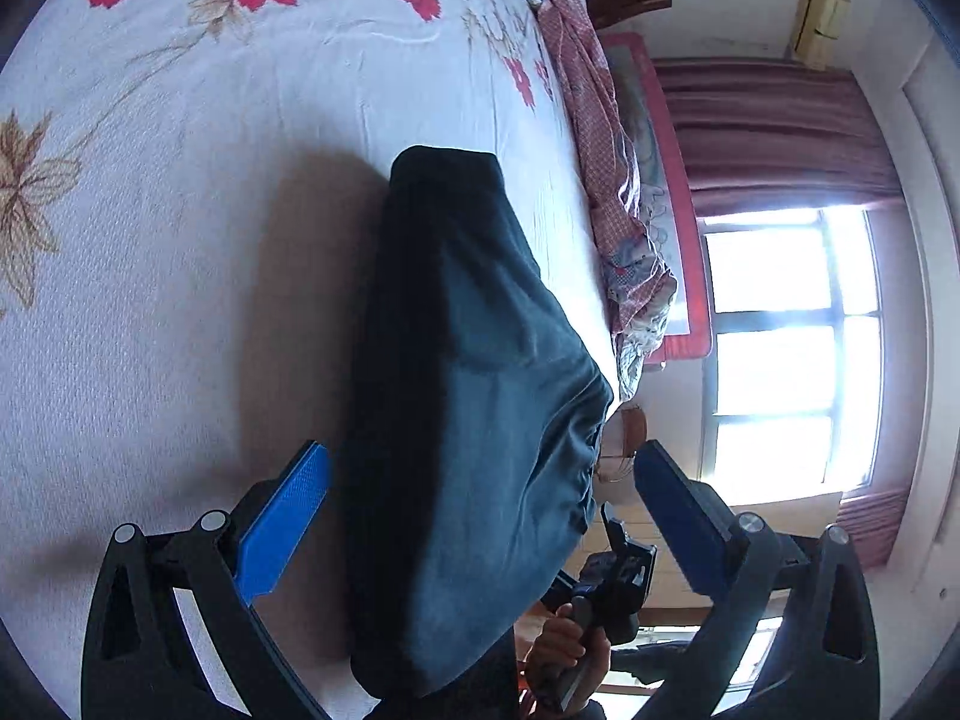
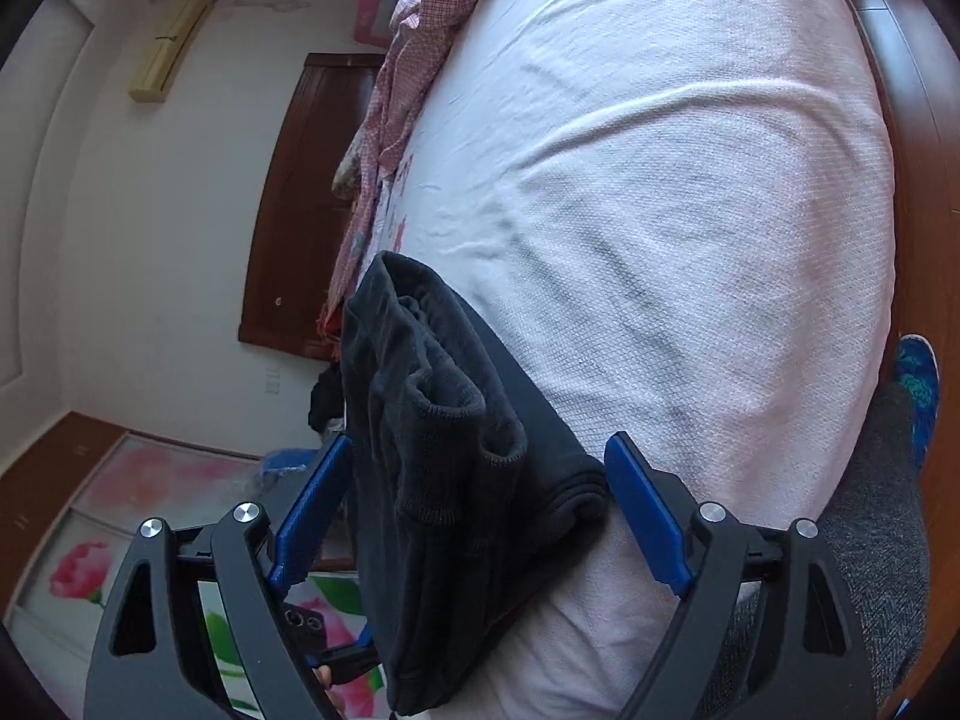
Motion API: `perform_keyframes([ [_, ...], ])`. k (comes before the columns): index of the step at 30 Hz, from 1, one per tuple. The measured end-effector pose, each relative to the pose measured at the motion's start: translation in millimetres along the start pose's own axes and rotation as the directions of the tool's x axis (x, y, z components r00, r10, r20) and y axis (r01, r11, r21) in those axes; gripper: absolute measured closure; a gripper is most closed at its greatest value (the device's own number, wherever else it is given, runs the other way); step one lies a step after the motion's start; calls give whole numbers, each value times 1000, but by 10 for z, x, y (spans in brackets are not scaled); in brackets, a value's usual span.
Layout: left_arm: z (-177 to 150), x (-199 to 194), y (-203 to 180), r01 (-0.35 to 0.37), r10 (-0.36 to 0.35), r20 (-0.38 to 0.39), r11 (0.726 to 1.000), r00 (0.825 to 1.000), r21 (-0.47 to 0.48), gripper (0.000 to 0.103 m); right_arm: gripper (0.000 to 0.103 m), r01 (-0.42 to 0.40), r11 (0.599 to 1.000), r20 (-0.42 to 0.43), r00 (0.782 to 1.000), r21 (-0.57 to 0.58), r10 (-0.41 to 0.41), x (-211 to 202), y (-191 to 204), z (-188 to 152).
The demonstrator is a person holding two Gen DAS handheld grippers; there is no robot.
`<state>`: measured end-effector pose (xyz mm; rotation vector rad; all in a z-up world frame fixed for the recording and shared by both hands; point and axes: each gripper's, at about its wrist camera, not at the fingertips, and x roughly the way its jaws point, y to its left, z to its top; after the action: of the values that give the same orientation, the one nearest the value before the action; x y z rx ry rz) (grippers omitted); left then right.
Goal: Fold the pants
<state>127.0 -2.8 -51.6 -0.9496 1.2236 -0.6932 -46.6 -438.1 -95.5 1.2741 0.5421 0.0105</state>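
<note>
The dark navy pants (image 1: 456, 420) lie folded in a long bundle on the bed, also seen in the right wrist view (image 2: 444, 450) with cuffs and layered edges showing. My left gripper (image 1: 480, 480) is open, its blue fingers (image 1: 288, 522) standing on either side of the bundle, apart from it. My right gripper (image 2: 477, 474) is open too, its blue fingers (image 2: 645, 516) straddling the other end of the bundle. The right gripper's body (image 1: 612, 582) and the hand holding it show in the left wrist view beyond the pants.
The bed has a white sheet with red flowers (image 1: 240, 120) and a pale pink cover (image 2: 660, 210). A crumpled pink checked cloth (image 1: 606, 150) lies along the far bed edge. A window (image 1: 786, 348), curtains, a wooden door (image 2: 300, 210) and a wardrobe surround the bed.
</note>
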Motion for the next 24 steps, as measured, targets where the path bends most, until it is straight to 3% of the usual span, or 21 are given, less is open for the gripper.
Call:
perform_keyframes([
  [3,-49,109,35,6,-6,-3,1000,1000,-24,2,13,-31,999,-6,1000,-8,31,-27,16,-27],
  [7,-58,201,17,8,-8,-5,1000,1000,-14,2,13,47,995,-46,998,-92,-51,49,85,-87],
  [11,-27,218,49,18,-18,0,999,1000,-28,2,10,2,998,-32,999,-71,-4,67,117,-111],
  [14,-30,278,47,52,-53,-27,998,998,-42,2,10,-49,986,-31,999,-158,45,41,313,-179],
  [16,-54,265,76,61,-62,-19,996,998,-59,2,10,-54,988,-47,998,-148,47,69,333,-175],
  [18,-53,282,88,46,-47,-28,997,998,-59,2,10,20,990,-47,999,-141,-27,112,276,-134],
  [21,-76,254,75,-15,14,-24,997,1000,-70,2,10,20,997,-46,999,-79,-24,139,133,-112],
  [24,-137,361,2,-116,116,-38,993,993,-5,2,10,28,996,-36,999,-89,-32,165,156,-129],
])
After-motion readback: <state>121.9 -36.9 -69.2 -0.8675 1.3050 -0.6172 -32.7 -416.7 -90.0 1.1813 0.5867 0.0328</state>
